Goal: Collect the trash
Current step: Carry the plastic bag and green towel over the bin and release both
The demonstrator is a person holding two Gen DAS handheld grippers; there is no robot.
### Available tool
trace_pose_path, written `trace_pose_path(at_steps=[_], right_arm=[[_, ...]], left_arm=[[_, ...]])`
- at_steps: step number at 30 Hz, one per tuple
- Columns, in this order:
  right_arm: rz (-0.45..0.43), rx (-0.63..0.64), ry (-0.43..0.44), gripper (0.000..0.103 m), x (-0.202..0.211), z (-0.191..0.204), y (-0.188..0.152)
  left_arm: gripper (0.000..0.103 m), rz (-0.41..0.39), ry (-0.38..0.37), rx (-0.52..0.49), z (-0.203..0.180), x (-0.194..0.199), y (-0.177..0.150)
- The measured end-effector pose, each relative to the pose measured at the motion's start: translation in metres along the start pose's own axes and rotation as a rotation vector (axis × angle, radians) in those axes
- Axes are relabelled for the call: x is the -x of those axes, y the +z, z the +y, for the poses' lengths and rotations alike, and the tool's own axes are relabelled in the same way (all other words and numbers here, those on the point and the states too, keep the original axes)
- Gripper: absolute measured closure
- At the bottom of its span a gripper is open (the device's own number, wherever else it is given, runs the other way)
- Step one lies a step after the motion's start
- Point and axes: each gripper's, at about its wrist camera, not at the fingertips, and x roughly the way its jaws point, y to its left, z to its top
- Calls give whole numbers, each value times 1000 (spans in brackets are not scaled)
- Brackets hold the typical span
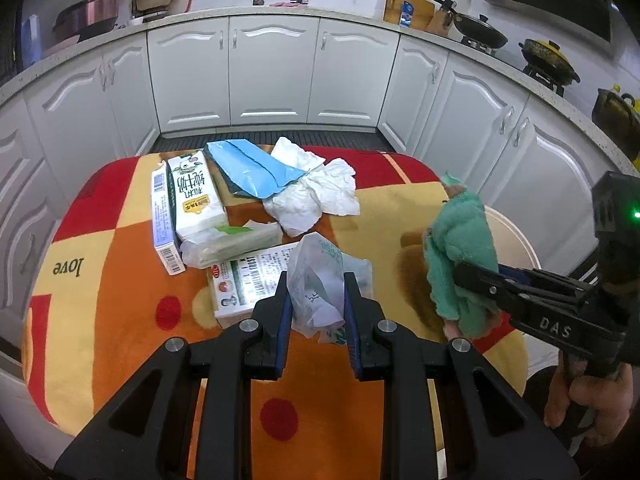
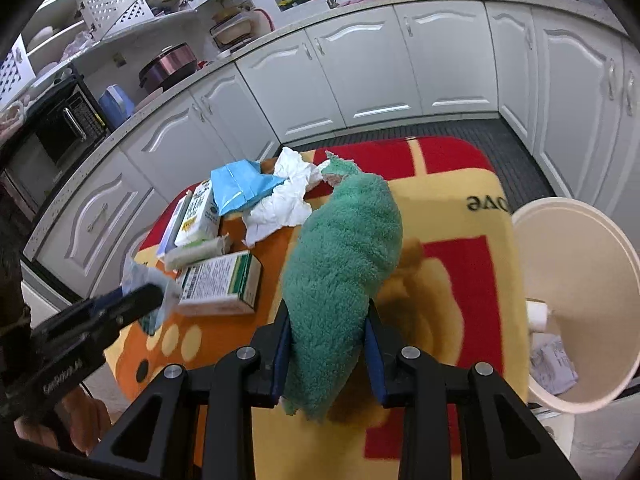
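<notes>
A crumpled clear plastic bag [image 1: 316, 284] is clamped between the jaws of the left gripper [image 1: 316, 300] and is held just above the bench [image 1: 120, 312], which is covered by a red, orange and yellow blanket [image 2: 452, 208]. A green fluffy cloth [image 2: 340, 264] is pinched between the jaws of the right gripper [image 2: 328, 328]; the cloth is seen hanging lifted off the blanket, near the bench's right edge. Just beside that edge a cream bin [image 2: 592, 248] is placed, and a few scraps of paper are seen lying in it.

Behind the held bag, a white and green carton [image 1: 248, 284] is laid flat on the blanket. Beyond it a soft tissue pack [image 1: 236, 244] is found, and next to that a tall milk carton [image 1: 196, 196] lies on its side, with a narrow white box [image 1: 162, 220] touching its left flank. Farther back, crumpled white paper [image 1: 316, 192] is partly overlapped by a blue plastic mailer [image 1: 252, 168].

The bench is surrounded by white kitchen cabinets [image 1: 272, 72]. A person's hand [image 1: 592, 404] is seen gripping the handle of the right gripper.
</notes>
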Motion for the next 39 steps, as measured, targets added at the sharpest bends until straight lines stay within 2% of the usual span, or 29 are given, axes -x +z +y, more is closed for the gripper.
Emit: trace_pose_path(at_steps=[16, 22, 30, 39], right_arm=[[-91, 8, -61, 72, 43, -4, -8], [-128, 9, -108, 72, 62, -17, -5], [-165, -40, -177, 72, 88, -54, -7], [-185, -112, -269, 72, 109, -108, -14]], left_arm=[[82, -66, 52, -40, -24, 13, 11], [82, -94, 52, -74, -47, 10, 22], [82, -116, 0, -118, -92, -3, 39], [82, -78, -130, -154, -144, -31, 51]])
